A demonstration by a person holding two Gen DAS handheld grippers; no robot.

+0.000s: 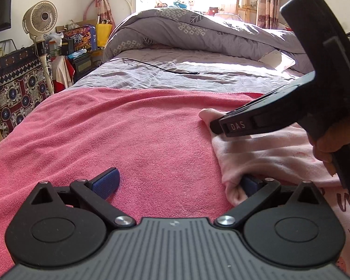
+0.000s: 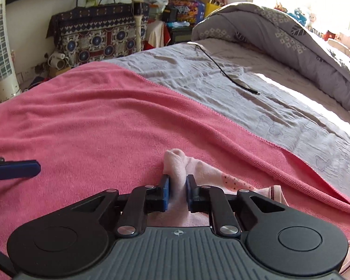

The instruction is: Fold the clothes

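A pale pink garment (image 1: 268,154) with printed lettering lies on a pink towel (image 1: 128,128) spread over the bed, at the right of the left wrist view. My left gripper (image 1: 177,184) is open wide; its right finger (image 1: 249,185) is tucked against a fold at the garment's near-left corner, and its left finger rests on bare towel. My right gripper (image 2: 177,187) is shut on a bunched corner of the garment (image 2: 178,163), which pokes up between the blue pads. The right gripper's body (image 1: 280,114), held by a hand, reaches in from the right above the garment.
Beyond the towel (image 2: 93,116) lies a grey sheet (image 2: 245,98) with a black cable (image 2: 233,77) on it and a rolled grey duvet (image 2: 303,53) further back. A fan (image 1: 40,23), a patterned covered cabinet (image 1: 14,88) and boxes stand left of the bed.
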